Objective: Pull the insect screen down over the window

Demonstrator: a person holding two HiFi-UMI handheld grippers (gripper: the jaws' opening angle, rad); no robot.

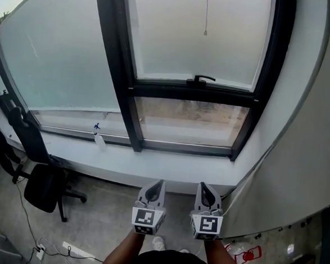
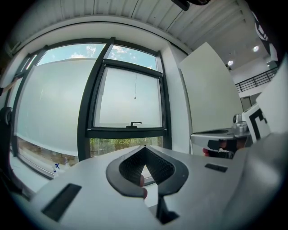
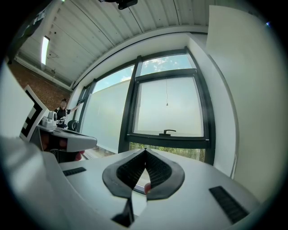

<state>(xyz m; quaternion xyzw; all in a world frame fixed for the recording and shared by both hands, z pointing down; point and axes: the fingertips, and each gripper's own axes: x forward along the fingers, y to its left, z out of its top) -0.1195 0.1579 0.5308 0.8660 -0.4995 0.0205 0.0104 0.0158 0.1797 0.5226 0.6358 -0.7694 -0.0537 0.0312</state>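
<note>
A dark-framed window point(image 1: 193, 91) faces me, its upper sash fitted with a black handle point(image 1: 201, 78). A thin pull cord with a small end piece point(image 1: 205, 32) hangs in front of the pale upper pane point(image 2: 135, 97) point(image 3: 167, 104). My left gripper point(image 1: 157, 185) and right gripper point(image 1: 204, 188) are held side by side, low and well back from the sill, both pointing at the window. Each is shut with nothing between the jaws, as the left gripper view point(image 2: 144, 148) and right gripper view point(image 3: 145, 151) show, tips meeting.
A white sill point(image 1: 123, 162) runs under the window, with a small spray bottle point(image 1: 99, 136) on it. A black office chair point(image 1: 45, 187) stands at the left on the floor, cables beside it. A white wall panel point(image 1: 299, 143) rises at the right.
</note>
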